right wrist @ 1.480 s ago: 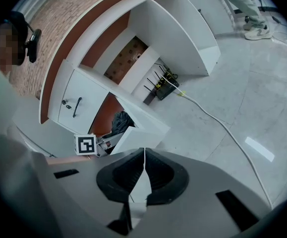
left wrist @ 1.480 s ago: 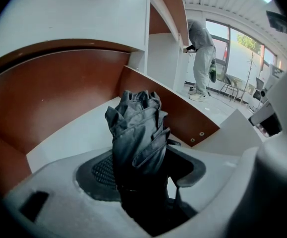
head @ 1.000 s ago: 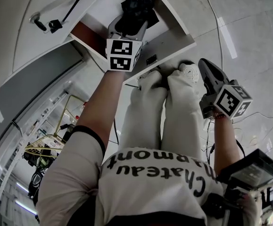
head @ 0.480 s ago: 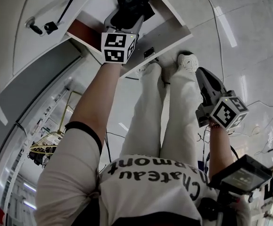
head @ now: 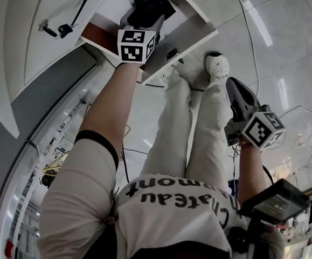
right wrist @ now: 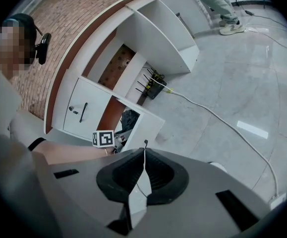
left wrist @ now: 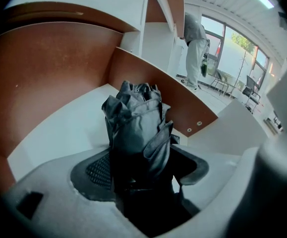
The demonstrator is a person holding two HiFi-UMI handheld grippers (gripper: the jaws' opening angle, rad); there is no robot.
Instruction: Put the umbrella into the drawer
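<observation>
Left gripper [left wrist: 143,166] opening wide (umbrella [left wrist: 136,123] between) | long axis points into drawer [left wrist: 66,133]

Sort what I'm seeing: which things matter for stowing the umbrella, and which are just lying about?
For the job:
- umbrella, between the jaws of the left gripper, which have just been opening
- drawer, open, around the umbrella

Lying about:
- right gripper, shut and empty
- cable on the floor
- cupboard door with a black handle
</observation>
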